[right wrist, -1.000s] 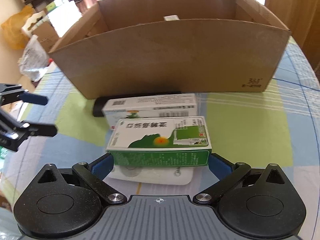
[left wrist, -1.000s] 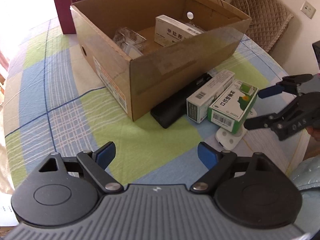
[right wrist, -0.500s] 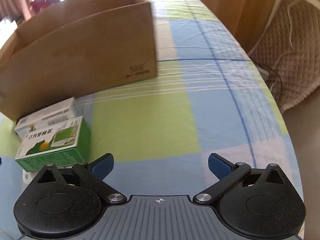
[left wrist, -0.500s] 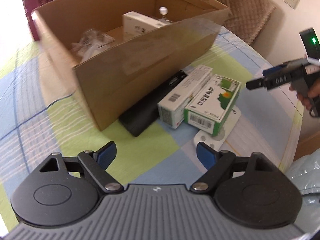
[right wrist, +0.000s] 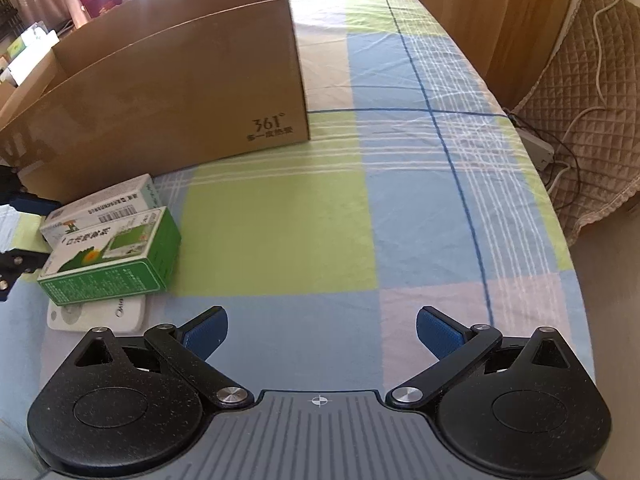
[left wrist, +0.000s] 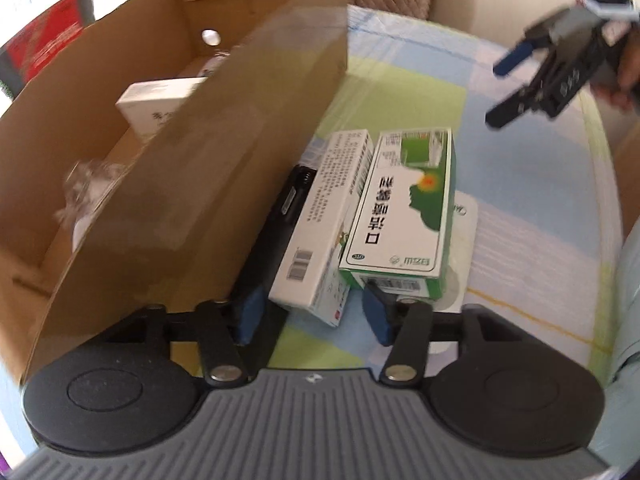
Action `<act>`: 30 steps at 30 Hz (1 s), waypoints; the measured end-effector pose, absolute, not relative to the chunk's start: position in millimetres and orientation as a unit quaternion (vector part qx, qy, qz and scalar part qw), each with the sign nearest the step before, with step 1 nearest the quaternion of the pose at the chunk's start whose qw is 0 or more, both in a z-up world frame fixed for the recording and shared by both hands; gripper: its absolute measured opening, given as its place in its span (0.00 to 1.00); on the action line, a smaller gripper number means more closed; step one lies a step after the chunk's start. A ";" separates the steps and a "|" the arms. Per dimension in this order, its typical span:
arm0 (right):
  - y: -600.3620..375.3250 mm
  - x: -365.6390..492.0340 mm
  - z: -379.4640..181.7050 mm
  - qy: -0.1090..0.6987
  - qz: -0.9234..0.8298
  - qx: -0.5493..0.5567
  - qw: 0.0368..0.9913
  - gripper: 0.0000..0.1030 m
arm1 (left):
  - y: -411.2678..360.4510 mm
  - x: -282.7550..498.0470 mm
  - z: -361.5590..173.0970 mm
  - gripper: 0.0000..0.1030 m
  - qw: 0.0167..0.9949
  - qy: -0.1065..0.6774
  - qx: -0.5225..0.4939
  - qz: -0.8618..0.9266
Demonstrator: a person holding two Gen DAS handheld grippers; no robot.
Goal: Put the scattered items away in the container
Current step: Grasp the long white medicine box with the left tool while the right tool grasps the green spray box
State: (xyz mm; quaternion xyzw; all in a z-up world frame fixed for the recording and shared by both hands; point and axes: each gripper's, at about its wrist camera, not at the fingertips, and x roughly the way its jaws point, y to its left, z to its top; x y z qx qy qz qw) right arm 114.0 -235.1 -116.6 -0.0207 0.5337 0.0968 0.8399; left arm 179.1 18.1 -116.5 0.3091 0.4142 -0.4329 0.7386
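A checked cloth in green, blue and white covers the worktop (right wrist: 400, 184). The left hand-held gripper (left wrist: 312, 314) is spread, its blue pads flanking the near end of the white carton (left wrist: 320, 236). This rectangular cardboard carton lies flat between the black bar (left wrist: 276, 232) and the green carton (left wrist: 404, 204), long axis pointing away, beside the corrugated box (left wrist: 224, 168). The right hand-held gripper (right wrist: 322, 330) is spread over bare cloth.
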 end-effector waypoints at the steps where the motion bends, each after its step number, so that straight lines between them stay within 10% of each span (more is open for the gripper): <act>1: -238.1 114.5 -117.3 0.535 0.095 -0.021 0.839 1.00 | 15.2 177.9 -118.8 0.37 0.736 0.411 0.318 -0.433; 5: -250.4 117.5 -121.0 0.541 0.088 -0.019 0.836 1.00 | 9.4 167.1 -113.1 0.22 0.719 0.408 0.312 -0.468; 30: -212.9 136.8 -100.0 0.381 0.450 -0.342 0.732 1.00 | -12.2 168.1 -106.2 0.21 0.759 0.423 0.300 -0.394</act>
